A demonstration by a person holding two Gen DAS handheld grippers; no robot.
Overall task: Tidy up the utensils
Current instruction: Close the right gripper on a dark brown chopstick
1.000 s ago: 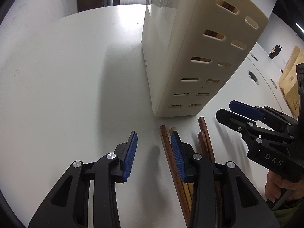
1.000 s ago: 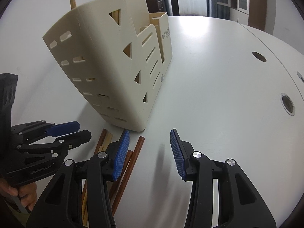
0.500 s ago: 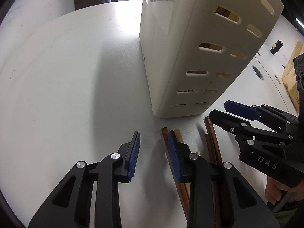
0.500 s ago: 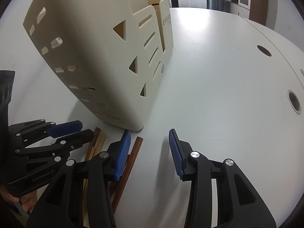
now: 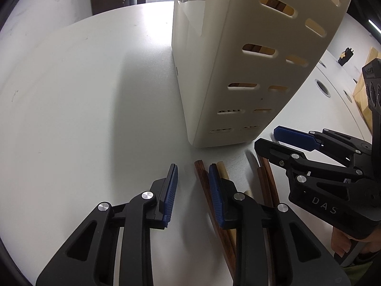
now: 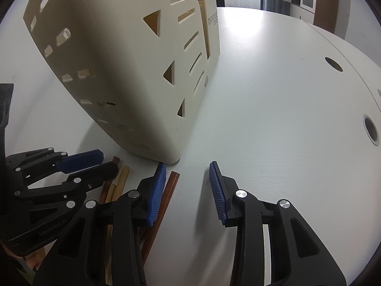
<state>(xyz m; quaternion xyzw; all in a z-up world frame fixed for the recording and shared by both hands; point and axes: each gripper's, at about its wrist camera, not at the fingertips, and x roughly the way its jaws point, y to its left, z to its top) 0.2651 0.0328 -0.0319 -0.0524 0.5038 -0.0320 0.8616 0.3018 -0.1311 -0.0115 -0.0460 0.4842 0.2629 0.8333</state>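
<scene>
Several chopsticks, dark brown (image 5: 202, 181) and pale bamboo (image 5: 222, 169), lie on the white table in front of a cream slotted utensil holder (image 5: 238, 71) (image 6: 119, 71). Wooden utensils show through its slots. My left gripper (image 5: 194, 193) (image 6: 104, 163) points down over the leftmost brown chopstick. Its jaws are closing, and the stick lies between them beside the right pad, not pinched. My right gripper (image 6: 188, 190) (image 5: 269, 143) hovers at the other side of the pile, jaws closing too. A reddish-brown chopstick (image 6: 170, 188) lies between them along the left pad, unpinched.
The holder stands close ahead of both grippers. Round cable holes (image 6: 371, 130) (image 5: 322, 88) sit in the table to the right. A cardboard box (image 5: 364, 93) stands beyond them. A person's hand (image 5: 343, 243) holds the right gripper's handle.
Both pairs of jaws have narrowed. Both grippers have edged closer to the holder's base and the chopstick tips, the right one sinking a little.
</scene>
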